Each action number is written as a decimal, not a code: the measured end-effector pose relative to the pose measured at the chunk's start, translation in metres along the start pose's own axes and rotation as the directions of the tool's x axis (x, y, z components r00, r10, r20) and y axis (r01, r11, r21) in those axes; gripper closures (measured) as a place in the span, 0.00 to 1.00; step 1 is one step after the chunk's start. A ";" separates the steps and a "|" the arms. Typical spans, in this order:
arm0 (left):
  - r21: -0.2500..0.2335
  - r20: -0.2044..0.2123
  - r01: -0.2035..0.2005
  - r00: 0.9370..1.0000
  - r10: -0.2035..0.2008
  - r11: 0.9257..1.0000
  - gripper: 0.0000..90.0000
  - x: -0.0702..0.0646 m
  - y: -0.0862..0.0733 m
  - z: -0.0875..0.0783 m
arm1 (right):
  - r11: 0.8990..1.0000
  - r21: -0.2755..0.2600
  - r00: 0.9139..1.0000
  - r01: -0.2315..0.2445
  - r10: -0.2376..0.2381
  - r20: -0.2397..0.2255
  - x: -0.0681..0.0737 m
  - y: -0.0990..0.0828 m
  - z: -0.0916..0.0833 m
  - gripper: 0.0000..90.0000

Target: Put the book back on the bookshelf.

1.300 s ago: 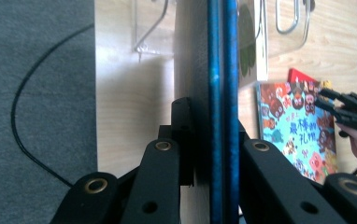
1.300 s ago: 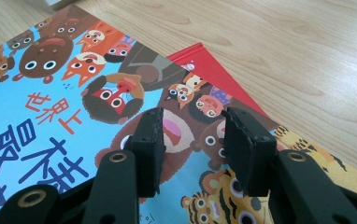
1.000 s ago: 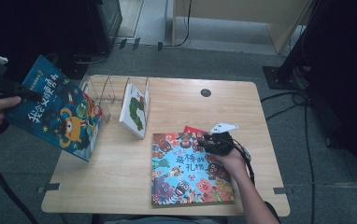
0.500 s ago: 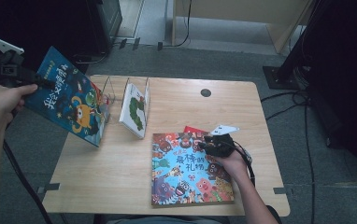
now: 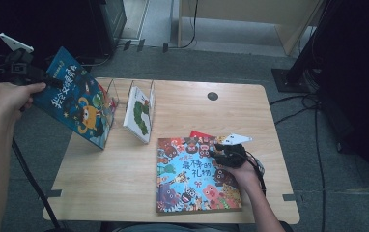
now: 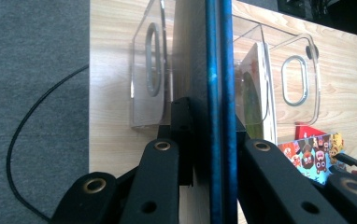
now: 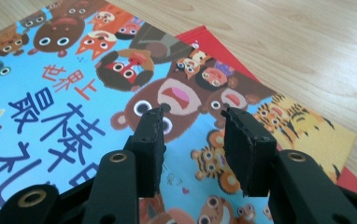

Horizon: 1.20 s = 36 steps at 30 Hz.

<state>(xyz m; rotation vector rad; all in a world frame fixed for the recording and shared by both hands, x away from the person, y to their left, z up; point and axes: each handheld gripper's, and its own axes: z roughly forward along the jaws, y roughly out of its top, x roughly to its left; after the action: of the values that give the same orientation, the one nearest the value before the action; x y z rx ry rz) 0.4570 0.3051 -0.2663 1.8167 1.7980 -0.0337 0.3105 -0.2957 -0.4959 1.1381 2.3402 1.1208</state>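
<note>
The wooden table [image 5: 124,188] stands on grey carpet, with dark equipment and trailing cables round its far and right sides. On its near half lies the big animal picture book [image 5: 197,174], flat and face up, its cover crowded with cartoon bears, tigers and blue lettering. A red book [image 5: 201,135] lies under it — one corner pokes out at the far edge.

At the left edge the left gripper [image 5: 52,81] holds a dark blue picture book [image 5: 78,104] up off the table, tilted, its lower corner down near the tabletop beside the clear acrylic book rack [image 5: 112,96]. In the left gripper view the jaws are clamped on either side of the blue book's edge [image 6: 218,93], the rack's dividers [image 6: 151,70] just beyond. A white book with a green caterpillar [image 5: 139,113] stands leaning in the rack's right slot.

The right gripper [image 5: 222,157] rests over the animal book's top right corner. Its jaws stand apart with nothing between them — in the right gripper view the fingertips [image 7: 151,130] hang just above the bear's face on the cover [image 7: 50,93]; whether they touch it I cannot tell.
</note>
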 end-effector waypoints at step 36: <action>-0.046 0.042 -0.027 0.999 0.029 0.999 0.54 0.020 -0.083 -0.025 | 0.997 -0.058 0.999 -0.044 0.043 -0.010 -0.012 0.007 0.001 0.64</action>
<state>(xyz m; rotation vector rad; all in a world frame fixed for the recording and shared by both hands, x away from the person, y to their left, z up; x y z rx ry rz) 0.3731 0.3273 -0.2851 1.7955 1.7303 -0.0199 0.3220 -0.3020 -0.4921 1.1709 2.2837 1.2036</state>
